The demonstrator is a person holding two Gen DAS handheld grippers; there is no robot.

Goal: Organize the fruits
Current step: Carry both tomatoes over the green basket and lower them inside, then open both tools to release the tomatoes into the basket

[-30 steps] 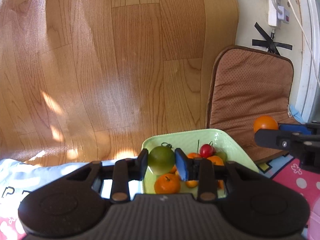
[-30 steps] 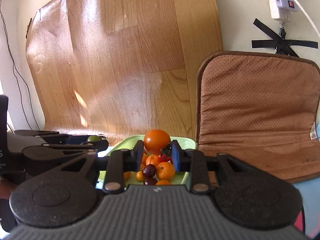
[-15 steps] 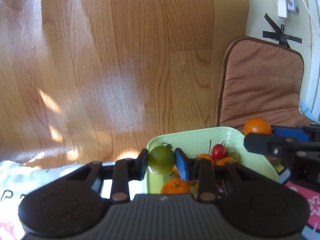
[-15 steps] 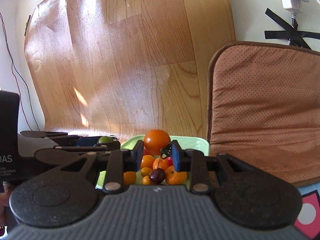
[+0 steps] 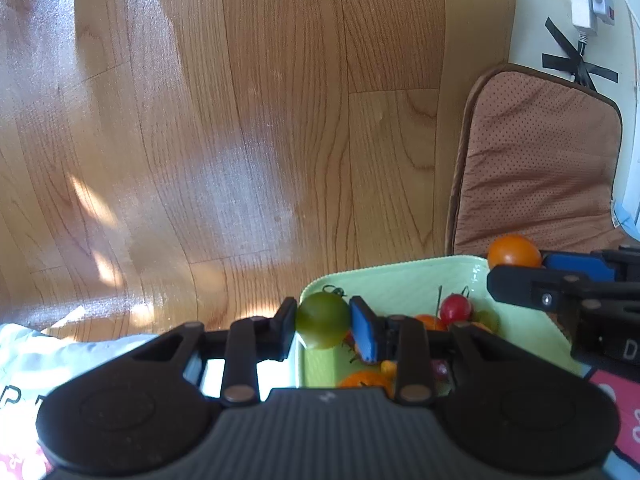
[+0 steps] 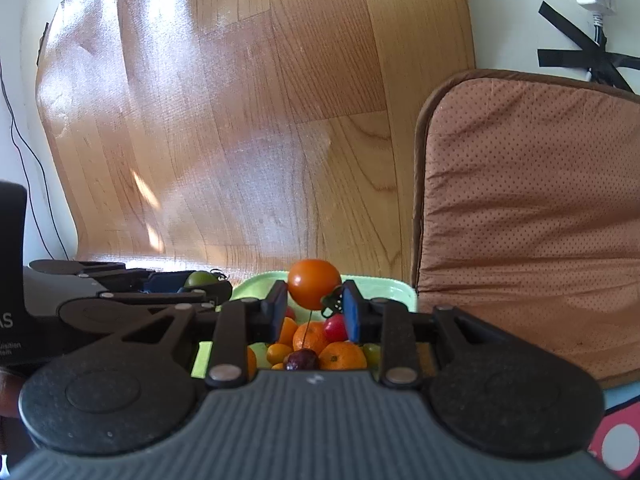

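Left tool [image 5: 323, 326] and right tool [image 6: 315, 304] side by side, each clamped shut on something small

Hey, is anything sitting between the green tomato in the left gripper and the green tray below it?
Nothing visible does. The left gripper holds the green tomato over the tray's near-left corner, where bare tray shows beneath.

Wood-pattern floor [image 5: 248, 128], sunlit patches. On it: brown cushion [image 5: 536, 160] at its right edge, light green tray [image 5: 384, 280] just left of the cushion's near corner, white cloth [image 5: 48, 356] near left, pink patterned mat [image 6: 616, 440] near right.
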